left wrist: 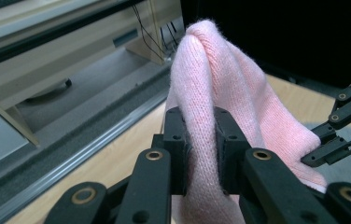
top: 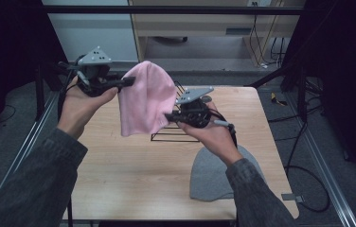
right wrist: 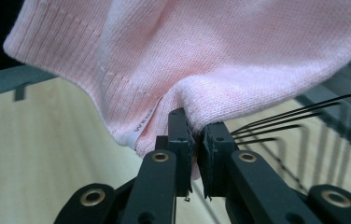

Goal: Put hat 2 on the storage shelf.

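Observation:
A pink knit beanie (top: 145, 99) hangs in the air over the far middle of the wooden table (top: 133, 161), held between both grippers. My left gripper (top: 129, 81) is shut on the beanie's upper left edge; its jaws pinch a fold of pink knit (left wrist: 201, 154). My right gripper (top: 167, 116) is shut on the lower right hem, where the pink fabric (right wrist: 211, 60) bunches between the jaws beside a small white label (right wrist: 142, 126). The other gripper (left wrist: 346, 126) shows at the right of the left gripper view.
A black wire rack (top: 178, 134) stands on the table under and behind the beanie; its thin wires (right wrist: 285, 122) show in the right gripper view. A grey beanie (top: 214, 177) lies flat at the near right of the table. Metal rails run along both table sides.

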Demonstrator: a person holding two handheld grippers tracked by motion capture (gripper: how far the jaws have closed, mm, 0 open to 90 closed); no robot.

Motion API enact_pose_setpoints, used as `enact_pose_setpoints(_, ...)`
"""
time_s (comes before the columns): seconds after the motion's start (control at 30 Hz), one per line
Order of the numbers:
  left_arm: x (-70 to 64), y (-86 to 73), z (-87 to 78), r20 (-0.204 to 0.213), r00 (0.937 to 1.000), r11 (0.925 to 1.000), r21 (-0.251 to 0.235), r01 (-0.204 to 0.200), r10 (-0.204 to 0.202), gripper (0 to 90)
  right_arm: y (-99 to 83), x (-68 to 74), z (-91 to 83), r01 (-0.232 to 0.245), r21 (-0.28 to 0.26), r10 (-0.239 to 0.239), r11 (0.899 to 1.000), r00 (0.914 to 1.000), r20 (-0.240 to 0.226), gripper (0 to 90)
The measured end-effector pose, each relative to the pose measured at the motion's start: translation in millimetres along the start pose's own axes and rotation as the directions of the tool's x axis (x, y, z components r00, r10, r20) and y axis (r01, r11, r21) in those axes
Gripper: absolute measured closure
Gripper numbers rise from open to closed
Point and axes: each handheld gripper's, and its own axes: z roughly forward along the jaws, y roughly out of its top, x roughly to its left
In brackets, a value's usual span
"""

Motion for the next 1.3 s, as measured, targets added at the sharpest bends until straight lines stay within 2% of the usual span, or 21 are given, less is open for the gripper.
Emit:
enact_pose_setpoints(0.03, 6.9, 6.2, 7.8, 0.008, 0.9997, 0.9996, -0.015, 0.023, -0.023, 77.6, 6.7, -12.0, -0.8, -0.009, -0.005, 0.009, 1.0, 0.9998, 0.02, 84.2)
enact_pose_setpoints(0.07, 6.9, 6.2, 7.8, 0.008, 0.9997, 0.9996, -0.015, 0.023, -0.023, 77.5, 6.7, -12.0, -0.8, -0.009, -0.005, 0.009, 1.0, 0.9998, 0.02, 84.2)
enact_pose_setpoints(0.1, 12.8, 12.3, 15.6, 0.008, 0.9992, 0.999, -0.023, 0.039, -0.039, 77.4, 12.1, -23.2, -0.7, -0.013, -0.009, 0.013, 1.0, 0.9992, 0.039, 84.2)
enact_pose_setpoints(0.2, 19.9, 19.7, 27.6, 0.016, 0.9982, 0.9972, -0.046, 0.059, -0.058, 77.5, 15.7, -39.5, 0.9, -0.031, -0.021, 0.033, 0.999, 0.9968, 0.073, 84.2)
enact_pose_setpoints(0.33, 21.6, 26.5, 38.2, 0.02, 0.9979, 0.9963, -0.058, 0.063, -0.062, 77.5, 14.2, -50.3, 1.4, -0.048, -0.033, 0.051, 0.998, 0.9933, 0.104, 84.2)
enact_pose_setpoints(0.4, 18.9, 30.6, 48.8, 0.018, 0.9987, 0.9976, -0.049, 0.048, -0.048, 77.4, 10.2, -58.6, 0.5, -0.054, -0.025, 0.057, 0.998, 0.9882, 0.142, 84.2)
enact_pose_setpoints(0.5, 18.4, 31.8, 56.0, 0.009, 0.9993, 0.9986, -0.039, 0.036, -0.036, 77.2, 5.6, -66.6, -1.3, -0.063, -0.017, 0.065, 0.998, 0.9839, 0.166, 84.2)
enact_pose_setpoints(0.7, 22.5, 30.4, 75.7, 0.008, 0.9988, 0.9964, -0.069, 0.049, -0.049, 77.2, -0.6, -77.9, -4.7, -0.083, -0.027, 0.086, 0.996, 0.9752, 0.204, 84.2)
enact_pose_setpoints(0.8, 23.7, 29.6, 85.9, 0.015, 0.9986, 0.996, -0.073, 0.051, -0.05, 77.2, -3.5, -81.6, -3.8, -0.077, -0.022, 0.08, 0.997, 0.9717, 0.222, 84.1)
enact_pose_setpoints(0.87, 23.8, 29.9, 92.5, -0.002, 0.9994, 0.9966, -0.076, 0.033, -0.033, 77.2, -5.4, -83.6, -2.9, -0.081, -0.023, 0.084, 0.996, 0.9691, 0.232, 84.2)
enact_pose_setpoints(1.1, 28.5, 25.8, 112.3, 0.011, 0.9978, 0.9914, -0.113, 0.066, -0.065, 76.9, -9.7, -89.5, -1.5, -0.081, -0.027, 0.085, 0.996, 0.959, 0.27, 84.2)
enact_pose_setpoints(1.3, 23.8, 22.9, 123.0, 0.002, 0.9992, 0.9935, -0.106, 0.041, -0.041, 76.8, -17.2, -90.6, 2.3, -0.075, -0.01, 0.075, 0.997, 0.9556, 0.285, 84.2)
